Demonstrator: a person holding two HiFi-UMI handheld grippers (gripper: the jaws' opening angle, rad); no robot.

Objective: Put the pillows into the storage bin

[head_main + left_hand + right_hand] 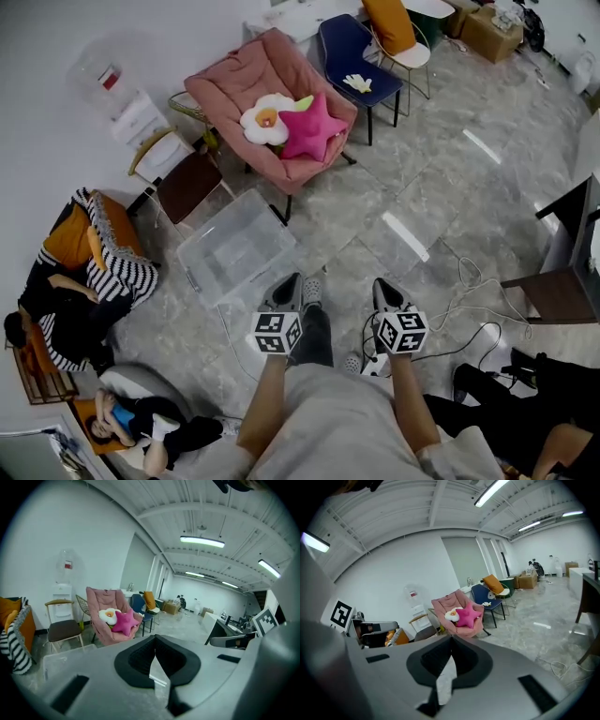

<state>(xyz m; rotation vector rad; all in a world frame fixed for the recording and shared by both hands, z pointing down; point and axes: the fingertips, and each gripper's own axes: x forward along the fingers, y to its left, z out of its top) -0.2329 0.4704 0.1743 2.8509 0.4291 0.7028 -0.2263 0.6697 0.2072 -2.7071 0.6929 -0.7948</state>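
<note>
Pink star pillow [309, 129] rests on the chair [234, 80] (storage bin [225, 220] nearby).

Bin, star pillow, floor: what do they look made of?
Bin: looks like clear rigid plastic, glossy; the floor shows through it.
Star pillow: likely plush fabric, matte magenta, with puffy rounded arms.
Floor: probably polished stone or tile; grey veining, joint lines, bright streak reflections.

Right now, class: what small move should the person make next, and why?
Probably carry the left gripper and right gripper forward toward the pink chair: both are shut and empty, and the star pillow and white pillow lie there, beyond the clear bin.
</note>
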